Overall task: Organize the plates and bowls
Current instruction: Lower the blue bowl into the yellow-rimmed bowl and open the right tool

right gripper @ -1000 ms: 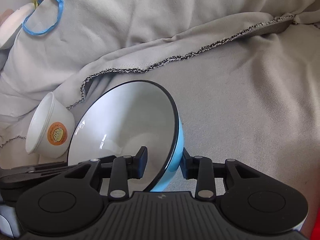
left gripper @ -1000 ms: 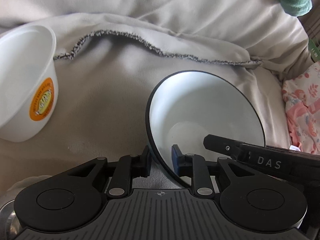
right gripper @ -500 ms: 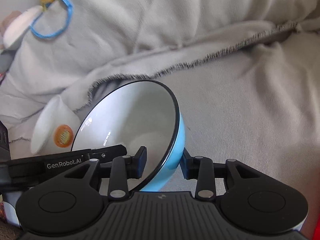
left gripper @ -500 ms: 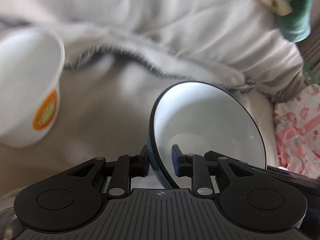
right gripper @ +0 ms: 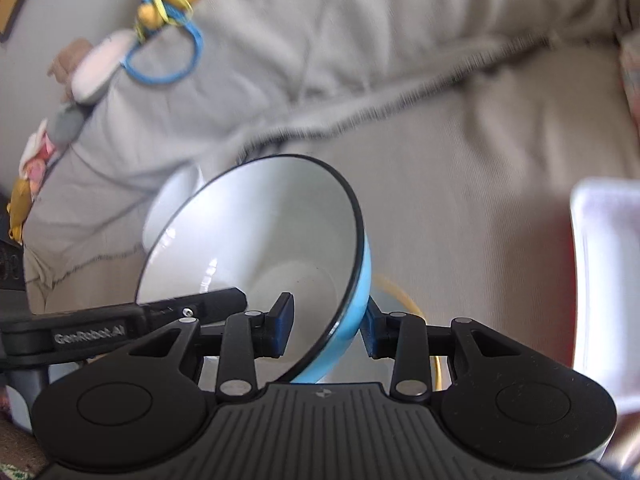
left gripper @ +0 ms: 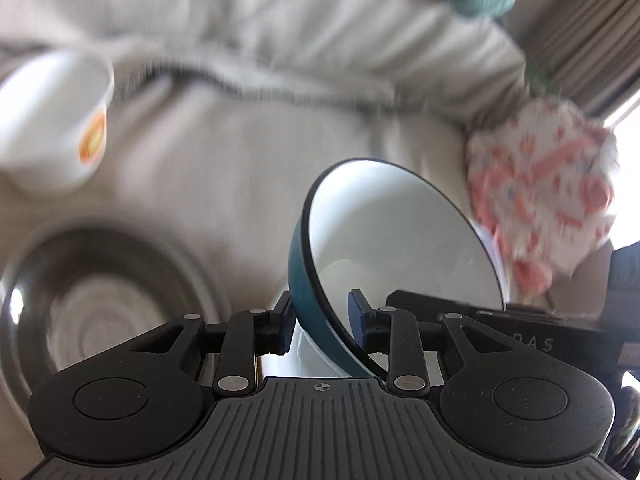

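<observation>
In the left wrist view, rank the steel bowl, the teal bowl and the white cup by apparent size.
1. Steel bowl and teal bowl: about alike; the teal one is nearer the camera, so unranked.
2. White cup: smallest, but farthest away.

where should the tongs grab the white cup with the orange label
Grip the white cup by its rim wall, one finger inside the mouth and one outside. It lies tipped on the cloth with its open mouth angled up toward the camera, so come from the mouth side. The view is blurred.
</observation>
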The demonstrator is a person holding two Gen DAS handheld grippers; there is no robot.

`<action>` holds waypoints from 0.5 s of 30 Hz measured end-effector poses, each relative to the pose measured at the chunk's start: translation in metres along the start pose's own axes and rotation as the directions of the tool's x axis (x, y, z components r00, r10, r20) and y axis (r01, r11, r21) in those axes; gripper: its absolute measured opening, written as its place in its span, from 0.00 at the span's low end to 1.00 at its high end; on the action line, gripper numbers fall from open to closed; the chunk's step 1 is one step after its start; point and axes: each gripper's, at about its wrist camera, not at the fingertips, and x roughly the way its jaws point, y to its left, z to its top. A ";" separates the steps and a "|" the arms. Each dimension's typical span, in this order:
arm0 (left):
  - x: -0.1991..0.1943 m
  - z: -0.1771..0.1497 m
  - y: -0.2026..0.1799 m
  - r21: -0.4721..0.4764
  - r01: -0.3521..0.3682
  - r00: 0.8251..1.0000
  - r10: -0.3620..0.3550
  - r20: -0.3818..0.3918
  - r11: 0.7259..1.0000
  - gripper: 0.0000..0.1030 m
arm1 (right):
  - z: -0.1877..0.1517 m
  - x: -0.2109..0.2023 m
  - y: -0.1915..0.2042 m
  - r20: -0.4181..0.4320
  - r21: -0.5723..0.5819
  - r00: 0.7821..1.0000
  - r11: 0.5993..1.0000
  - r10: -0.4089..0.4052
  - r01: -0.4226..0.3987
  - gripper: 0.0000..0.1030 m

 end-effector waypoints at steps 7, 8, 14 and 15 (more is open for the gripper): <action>0.019 -0.026 0.008 0.010 -0.008 0.999 0.008 -0.051 1.000 0.30 | -0.039 0.025 -0.015 -0.079 -0.014 0.996 0.999 -0.051 0.050 0.34; 0.019 -0.026 0.007 0.020 -0.014 0.999 0.015 -0.049 1.000 0.30 | -0.041 0.024 -0.014 -0.058 -0.026 0.996 0.998 -0.064 0.063 0.34; 0.019 -0.028 0.005 0.031 -0.032 0.999 0.033 -0.037 0.999 0.29 | -0.044 0.023 -0.008 -0.001 -0.087 0.996 0.992 -0.094 0.094 0.34; 0.018 -0.029 0.003 0.039 -0.038 0.999 0.040 -0.036 0.998 0.30 | -0.044 0.024 -0.008 0.002 -0.090 0.995 0.991 -0.096 0.096 0.34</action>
